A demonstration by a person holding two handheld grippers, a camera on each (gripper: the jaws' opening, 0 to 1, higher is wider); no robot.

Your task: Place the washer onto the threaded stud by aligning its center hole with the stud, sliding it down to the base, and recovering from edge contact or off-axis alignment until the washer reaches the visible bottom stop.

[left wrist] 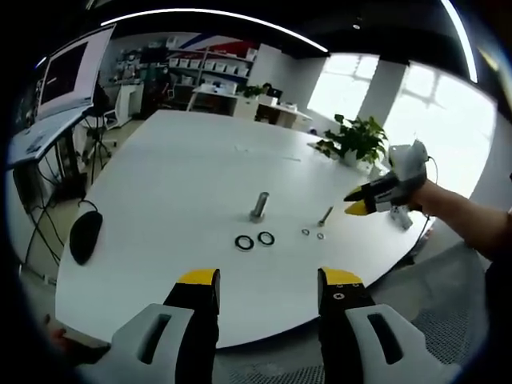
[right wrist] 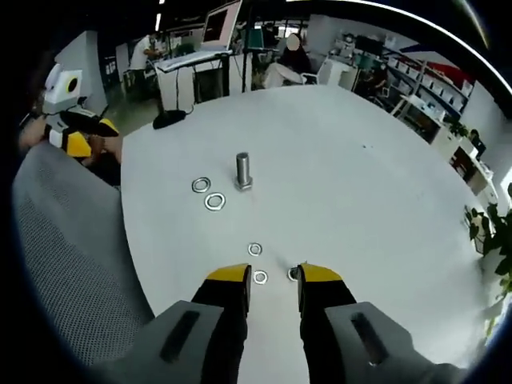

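Note:
An upright steel threaded stud [left wrist: 258, 206] [right wrist: 243, 170] stands mid-table on the white table [left wrist: 176, 176] [right wrist: 344, 176]. Two larger dark-rimmed washers [left wrist: 244, 242] [right wrist: 214, 202] lie flat beside it, apart from it. Small washers [left wrist: 306, 232] [right wrist: 254, 249] and a small bolt [left wrist: 326, 214] lie further right. My left gripper [left wrist: 270, 280] is open at the table's near edge, holding nothing. My right gripper [right wrist: 274, 276] [left wrist: 356, 204] is open and hovers over the small washers, one washer [right wrist: 260, 277] showing between its jaws on the table below. The left gripper [right wrist: 76, 132] appears off the table's edge.
A black mouse [left wrist: 86, 236] lies at the table's left edge. A potted plant [left wrist: 356, 140] stands at the far right edge. A grey mesh chair [right wrist: 72, 264] sits beside the table. Desks, monitors and people stand beyond the table [right wrist: 200, 48].

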